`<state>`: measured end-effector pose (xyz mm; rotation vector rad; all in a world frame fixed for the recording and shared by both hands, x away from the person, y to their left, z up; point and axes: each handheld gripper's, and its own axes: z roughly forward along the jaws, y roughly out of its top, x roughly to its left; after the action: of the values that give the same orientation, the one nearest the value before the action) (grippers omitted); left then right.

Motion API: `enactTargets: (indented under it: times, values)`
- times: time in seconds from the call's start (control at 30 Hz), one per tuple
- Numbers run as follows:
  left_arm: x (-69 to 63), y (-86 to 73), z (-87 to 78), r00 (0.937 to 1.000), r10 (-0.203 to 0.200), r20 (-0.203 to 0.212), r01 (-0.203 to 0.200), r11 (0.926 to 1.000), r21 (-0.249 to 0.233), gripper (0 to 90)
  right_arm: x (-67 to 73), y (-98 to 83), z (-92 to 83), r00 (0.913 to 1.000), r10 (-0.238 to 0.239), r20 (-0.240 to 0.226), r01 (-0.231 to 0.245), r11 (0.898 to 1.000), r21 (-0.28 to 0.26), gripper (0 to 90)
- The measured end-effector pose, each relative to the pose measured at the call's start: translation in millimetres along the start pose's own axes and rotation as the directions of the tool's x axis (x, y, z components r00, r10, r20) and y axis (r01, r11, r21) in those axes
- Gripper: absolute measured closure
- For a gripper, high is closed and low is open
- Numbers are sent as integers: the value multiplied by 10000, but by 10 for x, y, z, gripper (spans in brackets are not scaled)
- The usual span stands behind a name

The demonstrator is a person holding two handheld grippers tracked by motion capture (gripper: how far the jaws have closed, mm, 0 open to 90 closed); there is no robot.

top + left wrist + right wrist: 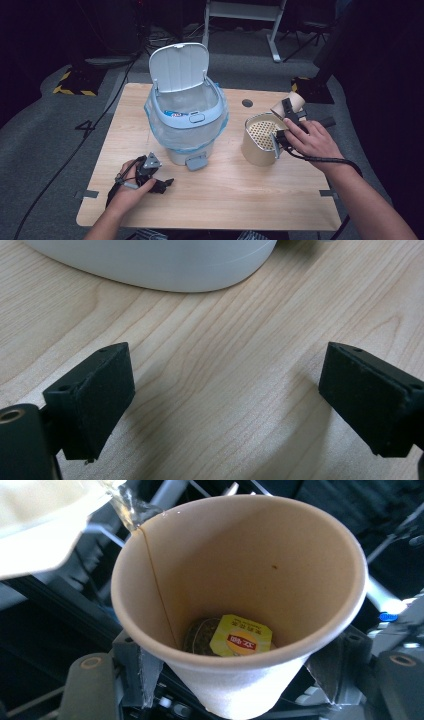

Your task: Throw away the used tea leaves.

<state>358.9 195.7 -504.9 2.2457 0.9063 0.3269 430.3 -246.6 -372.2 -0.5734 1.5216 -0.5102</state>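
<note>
My right hand-held gripper [291,116] pinches the brown paper cup [235,605], teabag [230,637] inside, at three o'clock of the lidded bin [187,117]; I should tip slowly, steadily.

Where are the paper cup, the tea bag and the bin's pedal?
paper cup [260,565], right gripper view, on its inner wall.
tea bag [241,637], right gripper view, on its yellow tag.
bin's pedal [196,162], high view, on its flat top.

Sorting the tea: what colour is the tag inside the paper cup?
Yellow with a red logo, clearest in the right gripper view.
</note>
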Motion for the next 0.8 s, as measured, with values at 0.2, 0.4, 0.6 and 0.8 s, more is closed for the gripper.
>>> enactTargets:
  times: [0.2,0.4,0.6,0.8]
  values:
    - [0,0,0,10000,3,-2,-3,10000,1,80,-57,-17,-48,9943,-777,730,735,9956,582,316]
    - [0,0,0,10000,8,-1,-8,10000,6,80,-156,-85,-83,9895,-978,1068,888,9923,864,316]
    - [0,0,-1,10000,18,-16,-18,10000,8,81,-211,-105,-103,9870,-1095,1178,995,9911,880,316]
    - [1,1,0,10000,1,2,-1,10000,8,80,-225,-95,-112,9887,-1067,1057,985,9919,801,313]
